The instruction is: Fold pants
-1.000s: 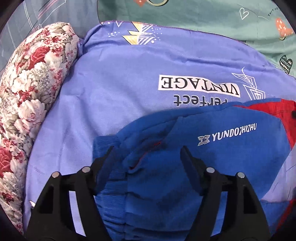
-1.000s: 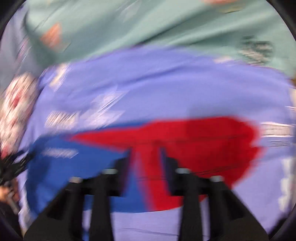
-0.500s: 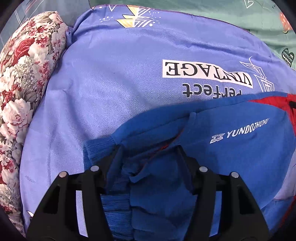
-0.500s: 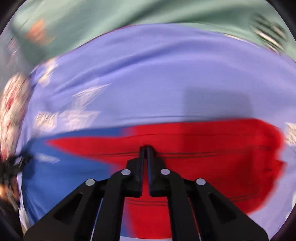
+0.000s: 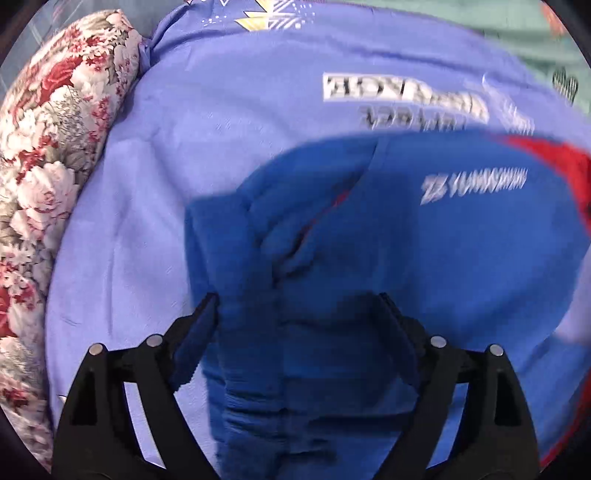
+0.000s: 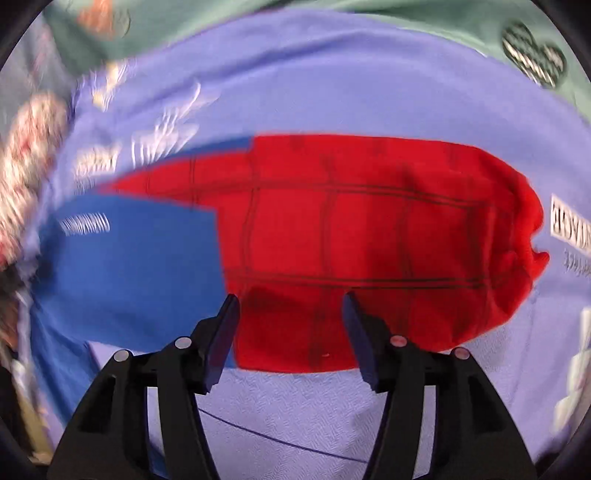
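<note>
The pants lie flat on a lavender sheet [image 5: 221, 110]: a blue top part with white lettering [image 5: 443, 240] and a red leg with dark grid lines [image 6: 369, 229]. My left gripper [image 5: 297, 299] hangs over the ribbed blue waistband [image 5: 251, 350]. Its jaws are opening wide, with the bunched waist cloth lying loose between them. My right gripper [image 6: 290, 297] is over the near edge of the red leg. Its jaws are opening too, with red cloth under the gap and neither pad pressing on it. Both views are blurred by motion.
A floral pillow [image 5: 48, 166] lies along the left side of the lavender sheet. A green sheet with heart prints [image 6: 406, 22] lies beyond the far edge. Black-and-white lettering is printed on the lavender sheet [image 5: 402, 88] just past the pants.
The left jaws have spread apart off the bunched waistband, which now lies flatter. The right jaws, pressed together half a second ago, now stand apart over the red leg.
</note>
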The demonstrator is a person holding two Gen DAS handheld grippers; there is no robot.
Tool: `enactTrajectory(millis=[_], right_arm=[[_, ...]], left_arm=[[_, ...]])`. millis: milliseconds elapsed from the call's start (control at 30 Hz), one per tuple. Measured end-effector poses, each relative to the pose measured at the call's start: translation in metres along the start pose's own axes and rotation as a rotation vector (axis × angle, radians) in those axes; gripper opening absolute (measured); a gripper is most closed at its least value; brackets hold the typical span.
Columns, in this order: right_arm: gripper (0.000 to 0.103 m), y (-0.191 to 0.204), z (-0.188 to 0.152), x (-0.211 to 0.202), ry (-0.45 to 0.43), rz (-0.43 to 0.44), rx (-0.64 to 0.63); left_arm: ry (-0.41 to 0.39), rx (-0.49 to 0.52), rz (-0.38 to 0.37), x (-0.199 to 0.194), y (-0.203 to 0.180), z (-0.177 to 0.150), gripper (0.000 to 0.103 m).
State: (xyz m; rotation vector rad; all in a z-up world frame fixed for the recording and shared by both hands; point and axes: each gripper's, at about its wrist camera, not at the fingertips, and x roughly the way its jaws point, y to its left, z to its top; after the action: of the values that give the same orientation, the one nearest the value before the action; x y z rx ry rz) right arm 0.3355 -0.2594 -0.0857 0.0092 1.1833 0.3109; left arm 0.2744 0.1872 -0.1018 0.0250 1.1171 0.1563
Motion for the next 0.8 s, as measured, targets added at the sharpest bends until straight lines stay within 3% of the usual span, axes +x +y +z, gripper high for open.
enactTrajectory(millis=[67, 133, 167, 200, 267, 300, 367, 433, 500, 567, 667, 800], right_arm=[[0.059, -0.033, 0.005, -0.008, -0.038, -0.098, 0.075], [0.051, -0.078, 0.004, -0.013, -0.064, -0.206, 0.216], [0.051, -0.086, 0.003, -0.018, -0.074, -0.178, 0.264], [0.052, -0.085, 0.0, -0.023, -0.075, -0.171, 0.281], [0.058, -0.055, -0.009, -0.042, -0.099, -0.186, 0.17], [0.065, -0.043, -0.015, -0.048, -0.098, -0.163, 0.119], [0.07, -0.022, -0.042, -0.06, -0.048, -0.111, 0.066], [0.072, -0.016, -0.065, -0.069, -0.014, -0.025, 0.052], [0.072, 0.002, -0.083, -0.071, -0.02, 0.004, 0.026], [0.073, -0.005, -0.097, -0.079, -0.079, -0.043, 0.028], [0.073, -0.025, -0.087, -0.068, -0.076, -0.032, 0.143], [0.082, 0.015, -0.064, -0.056, -0.088, -0.138, 0.071]], left_arm=[[0.0, -0.039, -0.019, 0.0, 0.01, -0.006, 0.091], [0.023, -0.108, -0.061, 0.003, 0.023, -0.007, 0.091], [0.033, -0.143, -0.074, 0.001, 0.027, -0.007, 0.091], [0.033, -0.158, -0.079, -0.001, 0.029, -0.007, 0.091], [0.004, -0.146, -0.075, -0.013, 0.026, -0.01, 0.089], [-0.012, -0.125, -0.075, -0.019, 0.022, -0.012, 0.089], [-0.039, -0.089, -0.082, -0.031, 0.016, -0.017, 0.09], [-0.049, -0.069, -0.098, -0.04, 0.011, -0.024, 0.09], [-0.056, -0.062, -0.102, -0.044, 0.009, -0.028, 0.09], [-0.05, -0.063, -0.089, -0.038, 0.012, -0.03, 0.09], [-0.028, -0.09, -0.089, -0.032, 0.016, -0.034, 0.09], [-0.006, -0.08, -0.071, -0.017, 0.021, -0.033, 0.091]])
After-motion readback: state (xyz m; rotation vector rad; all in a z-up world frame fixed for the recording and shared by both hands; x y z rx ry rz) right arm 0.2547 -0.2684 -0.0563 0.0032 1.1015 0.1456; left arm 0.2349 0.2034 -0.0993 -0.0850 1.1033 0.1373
